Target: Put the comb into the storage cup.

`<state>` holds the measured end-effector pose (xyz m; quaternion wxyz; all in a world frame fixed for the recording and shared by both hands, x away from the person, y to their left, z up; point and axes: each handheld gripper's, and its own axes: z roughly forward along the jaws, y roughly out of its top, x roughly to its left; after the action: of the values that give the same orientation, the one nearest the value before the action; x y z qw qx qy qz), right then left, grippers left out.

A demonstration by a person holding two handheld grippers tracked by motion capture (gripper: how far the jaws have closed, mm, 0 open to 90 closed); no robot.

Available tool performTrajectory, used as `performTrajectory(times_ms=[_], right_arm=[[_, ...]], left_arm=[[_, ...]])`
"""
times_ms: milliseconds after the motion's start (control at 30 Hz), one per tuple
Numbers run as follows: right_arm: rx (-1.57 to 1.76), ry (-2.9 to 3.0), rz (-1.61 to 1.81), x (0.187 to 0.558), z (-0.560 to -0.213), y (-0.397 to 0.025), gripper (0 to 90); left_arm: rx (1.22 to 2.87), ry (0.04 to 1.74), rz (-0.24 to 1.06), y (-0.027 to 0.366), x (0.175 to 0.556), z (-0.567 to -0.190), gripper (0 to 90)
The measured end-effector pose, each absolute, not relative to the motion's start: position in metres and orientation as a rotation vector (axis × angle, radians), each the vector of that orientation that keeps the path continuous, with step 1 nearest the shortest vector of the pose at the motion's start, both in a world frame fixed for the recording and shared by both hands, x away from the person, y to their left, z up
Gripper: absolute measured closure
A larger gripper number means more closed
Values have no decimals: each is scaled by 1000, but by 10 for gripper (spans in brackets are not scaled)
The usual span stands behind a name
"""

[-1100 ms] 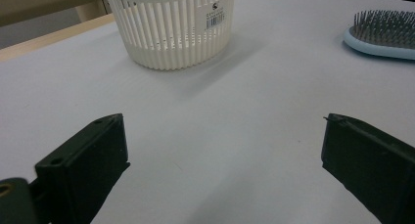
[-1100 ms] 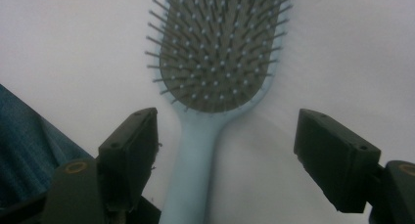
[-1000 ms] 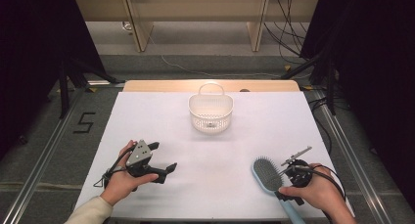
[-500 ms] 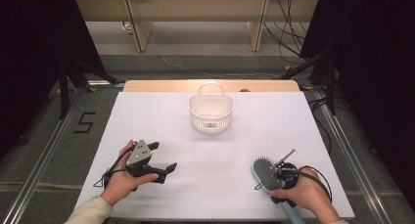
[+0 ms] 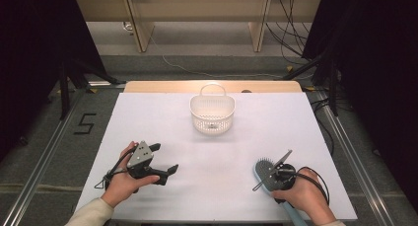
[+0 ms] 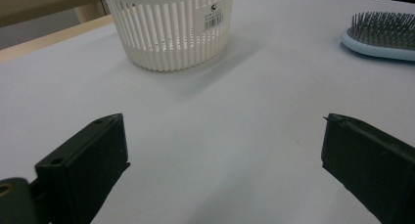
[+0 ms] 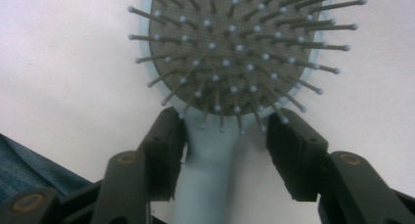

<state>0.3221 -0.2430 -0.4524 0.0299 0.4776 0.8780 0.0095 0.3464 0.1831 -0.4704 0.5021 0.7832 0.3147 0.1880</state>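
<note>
1. We are bringing the right gripper (image 7: pixel 222 150) down over the hairbrush (image 7: pixel 235 53) lying on the surface (image 5: pixel 217 152); its jaws now straddle the handle neck, not yet pinching.
2. We are keeping the left gripper (image 6: pixel 220 170) spread wide and idle, facing the basket (image 6: pixel 169 26).

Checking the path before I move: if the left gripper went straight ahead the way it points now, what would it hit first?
Probably the white basket. The left gripper, jaws open, points across bare table toward it; the hairbrush lies off to one side.

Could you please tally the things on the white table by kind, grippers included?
Hairbrush, light blue: 1
Basket, white slatted plastic: 1
Handheld grippers: 2, the left gripper and the right gripper
Total: 4
</note>
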Motion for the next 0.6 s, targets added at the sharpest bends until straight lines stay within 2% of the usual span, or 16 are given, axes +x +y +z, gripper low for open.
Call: performTrajectory(times_ms=[367, 600], right_arm=[[1562, 2671, 4, 322, -452, -239, 585], [1578, 2667, -5, 321, -452, -237, 663]], left_arm=[[1892, 756, 452, 183, 346, -470, 29], [1891, 755, 454, 183, 346, -470, 28]])
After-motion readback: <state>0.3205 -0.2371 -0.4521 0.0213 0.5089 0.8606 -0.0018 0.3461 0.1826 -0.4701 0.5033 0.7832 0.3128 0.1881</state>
